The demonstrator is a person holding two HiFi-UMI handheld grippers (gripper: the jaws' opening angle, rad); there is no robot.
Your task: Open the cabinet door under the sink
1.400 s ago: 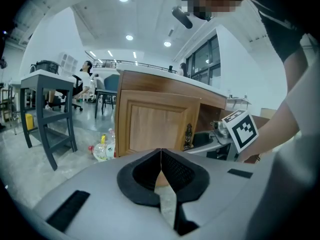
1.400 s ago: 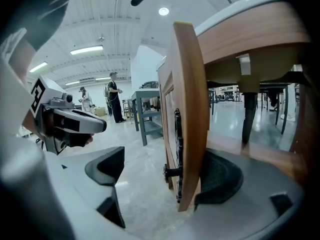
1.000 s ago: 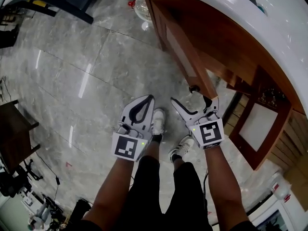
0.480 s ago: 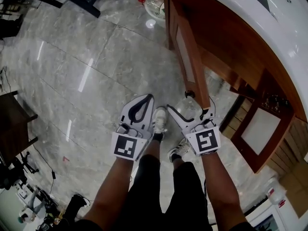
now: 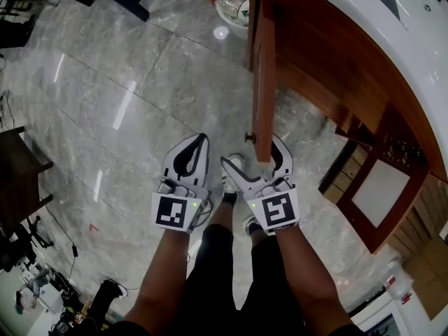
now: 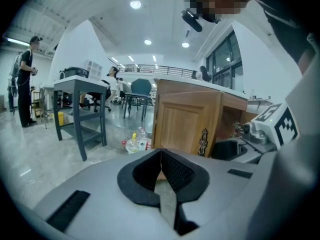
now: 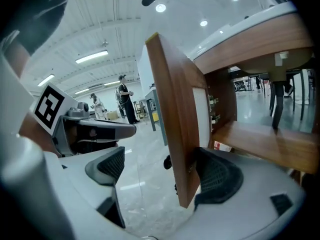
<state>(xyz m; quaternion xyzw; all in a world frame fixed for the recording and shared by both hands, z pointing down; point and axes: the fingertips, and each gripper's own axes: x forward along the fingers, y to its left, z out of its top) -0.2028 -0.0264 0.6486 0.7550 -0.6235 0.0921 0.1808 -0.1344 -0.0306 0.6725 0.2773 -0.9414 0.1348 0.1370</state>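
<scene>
**Status.** The cabinet door [image 5: 263,68] under the white-topped bench [image 5: 392,40] stands swung well out from the cabinet front. The head view shows it nearly edge-on, with its free edge nearest the person. The right gripper view shows the cabinet interior and a wooden shelf [image 7: 260,139] behind the door.

**Right gripper** [image 5: 252,152]. The jaws are spread and straddle the lower free edge of the door. In the right gripper view, the pad [image 7: 217,176] on the inner side of the door touches the door's inner face. The other pad [image 7: 107,166] stands apart from the outer face, so the door is hooked from behind rather than pinched. The dark knob [image 7: 167,161] projects from the outer face into the gap between the jaws, and neither pad touches it.

**Left gripper** [image 5: 197,140]. The jaws are pressed together with nothing between them. The gripper hangs just beside the right gripper, clear of the door, and takes no part in the work.

**Progress (judgement).** The opening is largely complete, since the door is clear of its frame and the interior is exposed. What remains is at most a little more outward swing and then drawing the right gripper off the door edge.
</scene>
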